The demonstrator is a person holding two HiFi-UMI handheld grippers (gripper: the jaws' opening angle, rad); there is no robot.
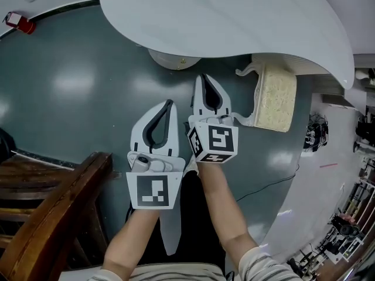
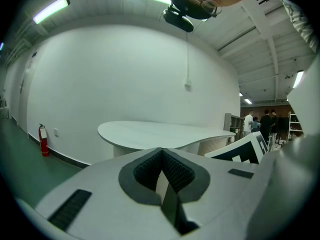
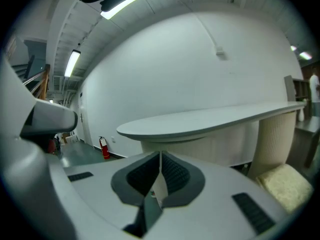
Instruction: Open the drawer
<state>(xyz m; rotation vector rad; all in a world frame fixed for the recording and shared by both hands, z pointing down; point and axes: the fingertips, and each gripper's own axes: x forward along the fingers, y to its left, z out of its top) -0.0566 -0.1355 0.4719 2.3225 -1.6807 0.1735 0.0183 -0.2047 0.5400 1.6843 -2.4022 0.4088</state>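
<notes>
No drawer shows in any view. Both grippers are held side by side over the dark green floor, in front of a white curved table (image 1: 234,16). My left gripper (image 1: 170,103) has its jaws closed tip to tip with nothing between them; in the left gripper view my left gripper (image 2: 161,150) points at the table (image 2: 160,134) and a white wall. My right gripper (image 1: 203,76) sits slightly further forward, also shut and empty. In the right gripper view my right gripper (image 3: 160,155) faces the table (image 3: 210,121) and its ribbed base.
A wooden chair (image 1: 53,209) stands at lower left. A cream cushioned seat (image 1: 275,95) sits under the table's right side. A red fire extinguisher (image 1: 17,22) stands by the far wall. Cluttered shelves (image 1: 351,215) line the right. People (image 2: 265,121) stand far off.
</notes>
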